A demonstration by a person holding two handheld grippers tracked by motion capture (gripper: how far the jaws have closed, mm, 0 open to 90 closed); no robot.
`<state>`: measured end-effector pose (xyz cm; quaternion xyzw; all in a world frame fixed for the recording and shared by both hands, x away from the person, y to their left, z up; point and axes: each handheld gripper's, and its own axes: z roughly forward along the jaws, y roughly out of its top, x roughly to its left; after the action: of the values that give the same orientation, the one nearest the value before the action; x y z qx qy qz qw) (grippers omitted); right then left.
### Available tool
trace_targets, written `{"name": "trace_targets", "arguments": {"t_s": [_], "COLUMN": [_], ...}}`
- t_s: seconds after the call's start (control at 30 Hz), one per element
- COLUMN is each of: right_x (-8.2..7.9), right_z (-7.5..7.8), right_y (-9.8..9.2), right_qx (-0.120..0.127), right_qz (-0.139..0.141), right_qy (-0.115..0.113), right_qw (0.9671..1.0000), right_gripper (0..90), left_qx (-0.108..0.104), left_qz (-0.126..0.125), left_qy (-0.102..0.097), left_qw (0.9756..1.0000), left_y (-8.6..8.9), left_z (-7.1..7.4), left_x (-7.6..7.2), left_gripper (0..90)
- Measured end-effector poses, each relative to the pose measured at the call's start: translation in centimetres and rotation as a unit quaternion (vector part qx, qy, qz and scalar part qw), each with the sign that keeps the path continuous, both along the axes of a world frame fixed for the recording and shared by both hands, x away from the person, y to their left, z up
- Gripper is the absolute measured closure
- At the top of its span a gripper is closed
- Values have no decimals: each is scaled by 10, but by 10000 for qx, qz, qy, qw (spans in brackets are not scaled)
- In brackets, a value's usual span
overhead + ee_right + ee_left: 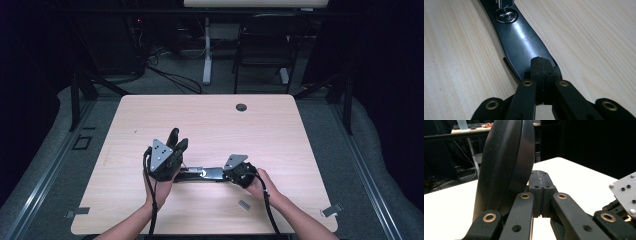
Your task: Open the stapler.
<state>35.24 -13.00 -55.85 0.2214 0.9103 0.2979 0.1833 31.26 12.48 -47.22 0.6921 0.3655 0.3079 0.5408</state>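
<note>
Black tool (541,67), unlettered dark blade (521,42)

a lab-style recording room is indicated by black curtains (385,100), a bare wooden table (210,120), floor cables (172,77) and a background desk (255,3).

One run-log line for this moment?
left tongs: shut, raised | right tongs: shut, over black tool | table
</note>
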Motion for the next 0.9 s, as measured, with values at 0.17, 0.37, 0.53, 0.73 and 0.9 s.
{"name": "trace_targets", "arguments": {"t_s": [0.17,0.37,0.53,0.73,0.9], "right_x": [0,0,1,1,1], "right_z": [0,0,0,0,0], "right_y": [0,0,0,0,1], "right_qx": [-2,3,10,2,14], "right_qz": [-17,-3,9,3,7], "right_qy": [31,28,21,32,20], "right_qw": [10000,10000,10000,10000,10000], "right_gripper": [900,900,900,900,900], "left_qx": [52,121,119,119,89], "left_qz": [45,40,101,171,210], "left_qy": [-72,-102,-103,-108,-112], "left_qw": [10000,9999,9998,9997,9997], "left_y": [4,8,12,19,24], "left_z": [2,3,4,5,6], "left_x": [0,0,1,0,0], "left_gripper": [900,900,900,900,900]}}
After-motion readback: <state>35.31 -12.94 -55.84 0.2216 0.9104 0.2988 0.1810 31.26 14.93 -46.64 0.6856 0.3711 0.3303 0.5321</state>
